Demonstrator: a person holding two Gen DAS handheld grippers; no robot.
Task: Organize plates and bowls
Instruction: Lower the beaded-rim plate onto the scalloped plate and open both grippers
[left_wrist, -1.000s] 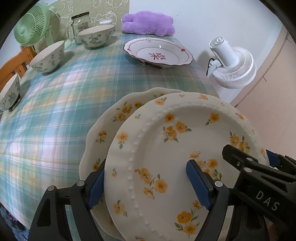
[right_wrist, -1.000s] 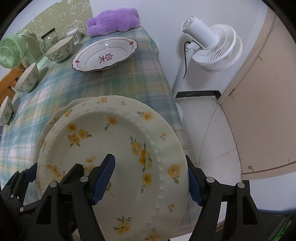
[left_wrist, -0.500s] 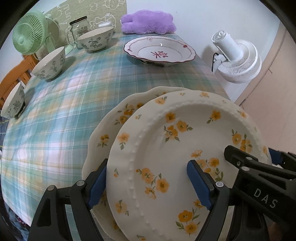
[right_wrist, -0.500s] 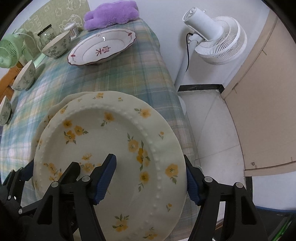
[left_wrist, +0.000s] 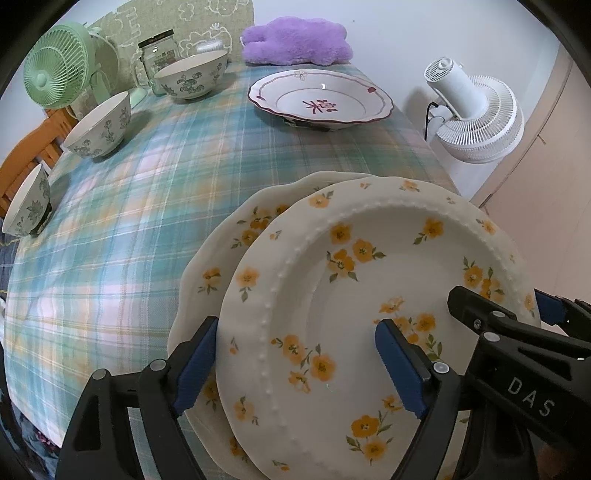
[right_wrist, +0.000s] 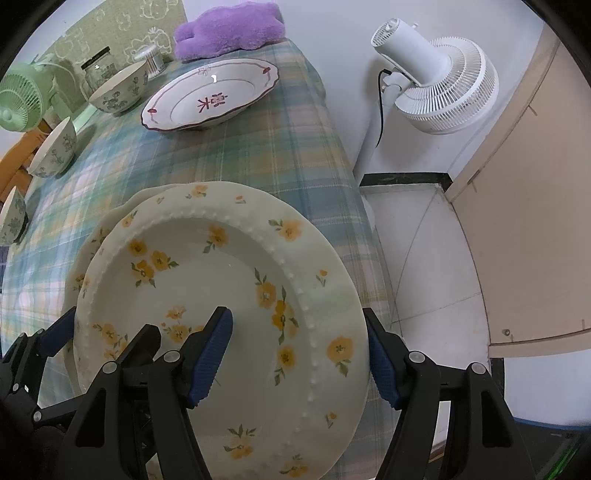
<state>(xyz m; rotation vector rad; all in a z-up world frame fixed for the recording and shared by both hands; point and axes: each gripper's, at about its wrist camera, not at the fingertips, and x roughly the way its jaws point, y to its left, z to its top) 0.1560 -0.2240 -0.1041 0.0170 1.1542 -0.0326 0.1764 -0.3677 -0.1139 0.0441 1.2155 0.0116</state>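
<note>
A cream plate with yellow flowers and a beaded rim (left_wrist: 369, 295) (right_wrist: 221, 273) lies on a scalloped plate of the same pattern (left_wrist: 229, 251) (right_wrist: 79, 278), shifted toward the table's right edge. My left gripper (left_wrist: 297, 369) straddles its left rim, one pad outside the edge and one over the well, and the jaws are opening. On the opposite rim my right gripper (right_wrist: 297, 360) stands the same way, open. A red-trimmed plate (left_wrist: 319, 98) sits farther back. Three floral bowls (left_wrist: 192, 79) (left_wrist: 99, 125) (left_wrist: 27, 206) line the left side.
A green fan (left_wrist: 55, 70), a glass jar (left_wrist: 159, 55) and a purple plush (left_wrist: 295, 40) stand along the back of the plaid tablecloth (left_wrist: 147, 221). A white floor fan (left_wrist: 476, 118) is beyond the right table edge. A wooden chair (left_wrist: 29, 147) is at the left.
The left gripper's jaws have widened slightly around the plate rim. Both hands and both plates have stayed where they were.
</note>
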